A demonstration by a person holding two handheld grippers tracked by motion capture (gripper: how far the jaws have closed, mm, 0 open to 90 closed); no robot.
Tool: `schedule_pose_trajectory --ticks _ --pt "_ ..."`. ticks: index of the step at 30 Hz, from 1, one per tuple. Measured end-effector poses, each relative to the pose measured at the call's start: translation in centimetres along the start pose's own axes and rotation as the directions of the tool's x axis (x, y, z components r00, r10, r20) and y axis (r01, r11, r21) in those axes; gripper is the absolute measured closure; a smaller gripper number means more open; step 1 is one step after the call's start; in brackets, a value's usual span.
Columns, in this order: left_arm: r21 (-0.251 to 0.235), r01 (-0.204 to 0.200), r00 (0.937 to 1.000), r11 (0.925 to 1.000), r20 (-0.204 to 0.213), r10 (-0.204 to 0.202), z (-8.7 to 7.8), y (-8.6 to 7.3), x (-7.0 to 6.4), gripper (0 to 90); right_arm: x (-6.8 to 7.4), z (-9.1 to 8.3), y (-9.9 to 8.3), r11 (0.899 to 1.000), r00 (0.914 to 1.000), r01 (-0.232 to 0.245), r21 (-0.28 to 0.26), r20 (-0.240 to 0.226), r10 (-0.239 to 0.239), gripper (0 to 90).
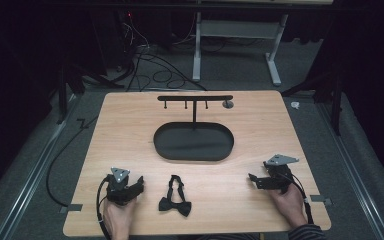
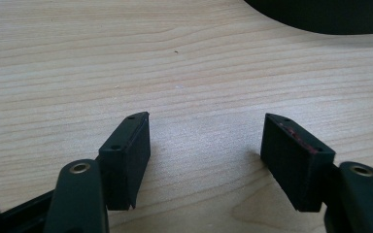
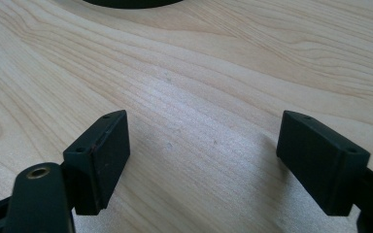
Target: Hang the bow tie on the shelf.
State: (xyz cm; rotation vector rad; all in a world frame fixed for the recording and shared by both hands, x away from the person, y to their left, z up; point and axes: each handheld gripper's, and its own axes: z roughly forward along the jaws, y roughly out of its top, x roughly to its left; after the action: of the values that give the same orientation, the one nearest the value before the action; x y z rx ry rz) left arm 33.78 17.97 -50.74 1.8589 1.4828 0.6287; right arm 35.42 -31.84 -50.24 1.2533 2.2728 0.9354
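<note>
A black bow tie [image 1: 175,202] with its strap looped above it lies on the wooden table [image 1: 130,130] near the front edge. To its left rests my left gripper [image 1: 139,183], open, with bare wood between its fingers [image 2: 126,155]. At the front right my right gripper [image 1: 252,179] is also open and holds nothing; its fingers [image 3: 99,155] frame bare wood. A black oval tray [image 1: 194,142] with a T-shaped hanger stand [image 1: 195,98] sits in the middle, beyond the bow tie. The tray's edge [image 2: 320,19] shows at the top of the left gripper view.
A small round grey fitting [image 1: 227,104] sits in the table top near the stand's right end. Cables and the legs of another table lie on the grey floor behind. A person's hands hold both grippers at the table's front edge.
</note>
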Motion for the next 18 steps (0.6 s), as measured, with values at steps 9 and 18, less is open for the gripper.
schedule_pose_trajectory --ticks 9,18 --pt "-0.001 -0.017 0.9998 0.9999 0.012 0.017 -0.3 0.2 0.1 41.2 0.0 0.0 0.0 1.000 1.0000 0.000 0.000 0.000 0.000 20.7" --pt "-0.014 -0.031 0.9984 0.9994 0.047 0.031 -1.5 0.8 -0.1 42.5 0.0 0.0 0.0 1.000 1.0000 0.000 0.000 0.000 0.000 20.7"
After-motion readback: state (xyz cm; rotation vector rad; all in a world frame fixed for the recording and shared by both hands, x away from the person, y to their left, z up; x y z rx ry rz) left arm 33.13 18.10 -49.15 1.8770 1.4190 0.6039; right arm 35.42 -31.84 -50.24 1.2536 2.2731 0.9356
